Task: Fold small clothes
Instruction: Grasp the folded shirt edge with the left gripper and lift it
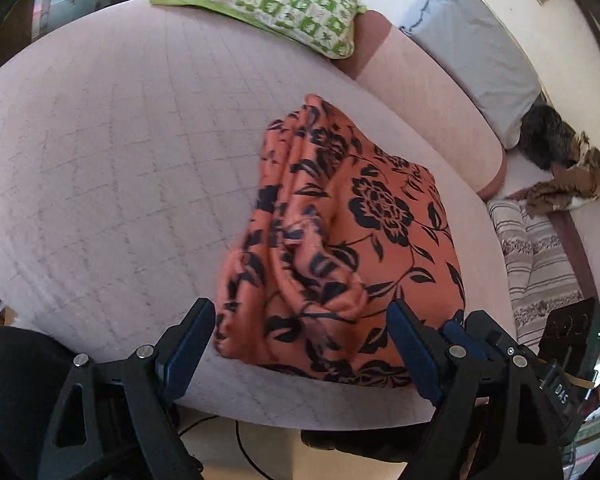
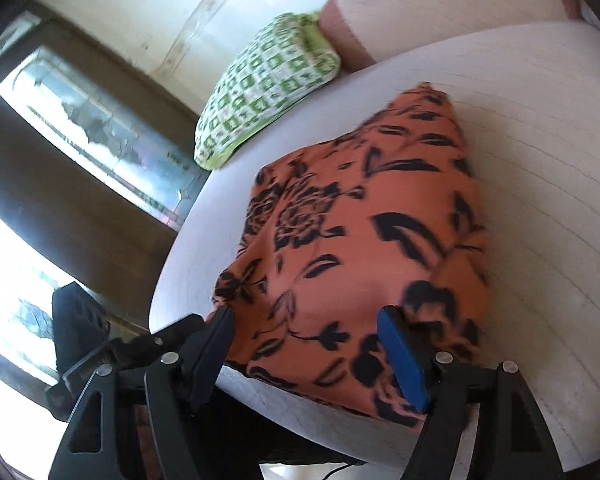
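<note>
- Between the spread black fingers of the left gripper: near edge of the orange cloth with black flower print, lying loose, pinched by nothing.
- Same at the right gripper: jaws wide, blue pad beside the fabric but not pressing it; garment let go, by the look of it.
- Outward from both claws: orange cloth with black flower print resting as a compact, roughly rectangular bundle on the pale pink quilted bed cover, close to the near edge.
- Right half of the bundle smooth and flat; left half bunched into soft ridges and rolled folds.
- Judged mostly folded: layers doubled over, no sleeve or hem trailing that can be made out.
- Probably left to do: flatten the rumpled side, square the edges, perhaps one more fold.
- Farther back: green-and-white patterned cushion, well apart from the cloth.
- Off to the right, beyond the bed: brown mottled fabric heap; whether more clothes await folding cannot be told.
</note>
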{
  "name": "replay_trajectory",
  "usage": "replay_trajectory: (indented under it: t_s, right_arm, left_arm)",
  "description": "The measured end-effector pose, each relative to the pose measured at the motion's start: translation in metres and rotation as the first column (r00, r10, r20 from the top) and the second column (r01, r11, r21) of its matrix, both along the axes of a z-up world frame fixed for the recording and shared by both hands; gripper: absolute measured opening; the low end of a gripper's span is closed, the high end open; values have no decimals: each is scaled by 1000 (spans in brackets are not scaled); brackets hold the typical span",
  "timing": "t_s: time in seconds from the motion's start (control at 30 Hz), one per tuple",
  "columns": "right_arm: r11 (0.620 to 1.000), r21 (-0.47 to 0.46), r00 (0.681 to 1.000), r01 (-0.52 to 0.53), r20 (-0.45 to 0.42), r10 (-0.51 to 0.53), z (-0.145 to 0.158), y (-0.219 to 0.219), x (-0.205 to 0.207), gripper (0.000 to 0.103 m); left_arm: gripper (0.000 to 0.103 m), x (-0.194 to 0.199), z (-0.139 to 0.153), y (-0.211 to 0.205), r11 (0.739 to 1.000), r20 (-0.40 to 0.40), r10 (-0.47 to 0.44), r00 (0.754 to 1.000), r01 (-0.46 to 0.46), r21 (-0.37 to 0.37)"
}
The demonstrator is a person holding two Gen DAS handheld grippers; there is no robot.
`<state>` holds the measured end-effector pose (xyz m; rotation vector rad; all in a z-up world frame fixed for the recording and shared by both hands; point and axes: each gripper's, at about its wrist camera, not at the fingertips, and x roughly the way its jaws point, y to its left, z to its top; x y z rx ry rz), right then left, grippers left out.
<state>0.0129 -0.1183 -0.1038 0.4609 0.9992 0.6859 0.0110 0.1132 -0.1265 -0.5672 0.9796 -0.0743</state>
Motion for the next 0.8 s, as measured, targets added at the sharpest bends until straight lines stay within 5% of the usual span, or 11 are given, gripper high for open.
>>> replay_trajectory:
  t_s: [0.13, 0.17, 0.2, 0.3, 0.4, 0.5, 0.8]
  right_arm:
    - [1000, 4, 1000, -18, 15, 18, -1, 2, -5, 76]
    - [1000, 9, 1000, -23, 15, 22, -1, 1, -5, 76]
    - [1000, 14, 1000, -23, 13, 23, -1, -2, -8, 76]
    - [999, 36, 1000, -21, -5, 22, -10, 1, 4, 76]
    - [999, 44, 1000, -31, -1, 32, -11, 1, 3, 76]
    - [999, 24, 999, -40, -23, 41, -17, 5, 6, 76]
    - [999, 34, 1000, -4, -3, 4, 3, -9, 21, 79]
  left_arm:
    - [58, 14, -8, -6, 1000, -59, 3, 998, -2, 22]
    - [45, 15, -8, -6, 999, -60, 12, 998, -10, 33]
    - [30, 17, -7, -6, 999, -58, 15, 998, -13, 41]
    - [14, 7, 6, -5, 996, 0, 45, 999, -45, 82]
    - [12, -14, 20, -7, 986, 81, 82, 993, -93, 138]
    - [12, -8, -23, -4, 991, -57, 91, 994, -85, 108]
    - [16, -4, -19, 0, 994, -54, 49, 997, -44, 101]
